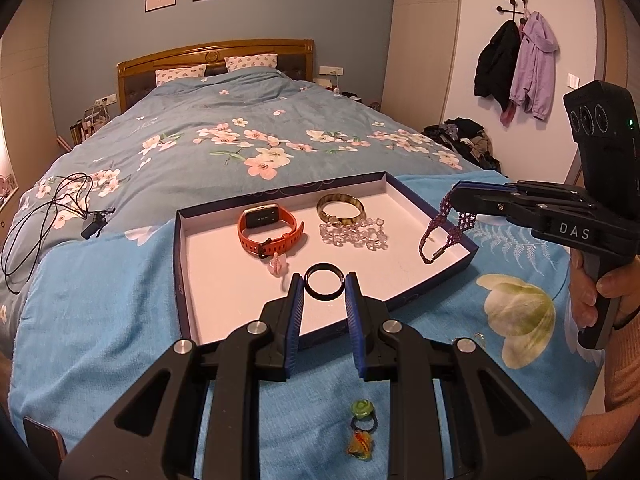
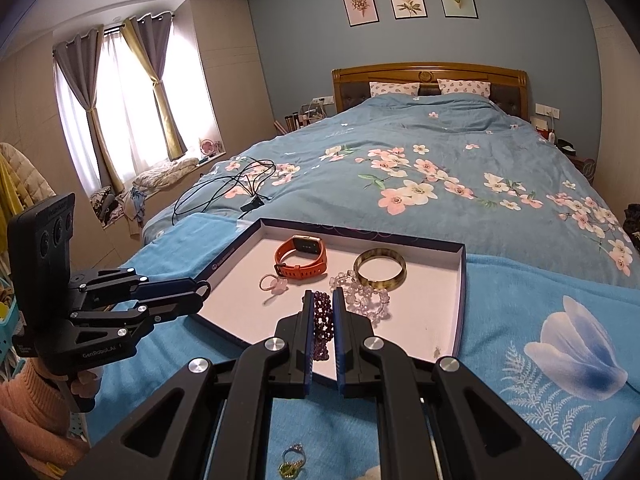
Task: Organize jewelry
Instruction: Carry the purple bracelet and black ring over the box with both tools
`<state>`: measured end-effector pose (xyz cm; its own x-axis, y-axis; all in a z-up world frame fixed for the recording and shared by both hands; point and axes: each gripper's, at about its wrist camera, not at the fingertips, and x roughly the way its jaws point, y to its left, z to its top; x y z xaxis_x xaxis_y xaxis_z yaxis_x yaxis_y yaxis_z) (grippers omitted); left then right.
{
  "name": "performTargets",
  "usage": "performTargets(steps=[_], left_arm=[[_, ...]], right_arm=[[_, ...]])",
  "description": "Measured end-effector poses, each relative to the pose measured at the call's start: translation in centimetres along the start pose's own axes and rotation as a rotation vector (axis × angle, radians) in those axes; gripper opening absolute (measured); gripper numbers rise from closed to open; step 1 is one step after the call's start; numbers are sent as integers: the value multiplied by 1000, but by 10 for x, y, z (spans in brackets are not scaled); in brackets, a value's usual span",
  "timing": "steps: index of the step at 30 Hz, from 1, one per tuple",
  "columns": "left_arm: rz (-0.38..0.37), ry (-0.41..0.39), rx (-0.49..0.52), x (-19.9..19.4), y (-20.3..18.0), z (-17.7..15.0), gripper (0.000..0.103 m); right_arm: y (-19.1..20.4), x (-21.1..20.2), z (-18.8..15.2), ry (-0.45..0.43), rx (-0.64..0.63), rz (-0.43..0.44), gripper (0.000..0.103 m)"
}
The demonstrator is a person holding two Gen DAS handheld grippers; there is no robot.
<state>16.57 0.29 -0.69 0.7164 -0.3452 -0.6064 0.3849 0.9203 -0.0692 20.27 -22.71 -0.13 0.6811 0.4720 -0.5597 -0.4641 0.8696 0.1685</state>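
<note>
Left tool [image 1: 323, 285]: we hold the black ring [image 1: 323, 281] between narrow jaws, just above the near edge of the tray [image 1: 424, 196].
Right tool [image 2: 322, 298]: we grip the purple beaded bracelet [image 2: 322, 320] with jaws nearly shut; it hangs limp over the tray's right edge.
Black ring, handling: we judge it light, stiff and smooth, likely to slip; the pads should press on its outer rim.
Beaded bracelet, handling: we judge it soft and floppy; held at one part, the rest dangles and may snag the tray wall.
Inside the tray: orange watch [image 1: 269, 230], amber bangle [image 1: 341, 210], clear bead bracelet [image 1: 354, 234], small pink charm [image 1: 278, 266].
Outside the tray: a green and orange ring cluster [image 1: 362, 430] lies on the blanket [image 1: 100, 300], nearer us than the tray.
Surface: the tray rests on the soft blue blanket spread over a flowered bed; we expect it to tip under pressure.
Room: beyond the tray, a headboard, three framed prints, coats on hooks.
</note>
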Motion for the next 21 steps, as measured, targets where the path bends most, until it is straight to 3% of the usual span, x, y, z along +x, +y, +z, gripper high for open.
performTargets(steps=[21], left_arm=[[20,37,-25,31,13,8,21]], right_arm=[[-13,34,12,35,48,2,7]])
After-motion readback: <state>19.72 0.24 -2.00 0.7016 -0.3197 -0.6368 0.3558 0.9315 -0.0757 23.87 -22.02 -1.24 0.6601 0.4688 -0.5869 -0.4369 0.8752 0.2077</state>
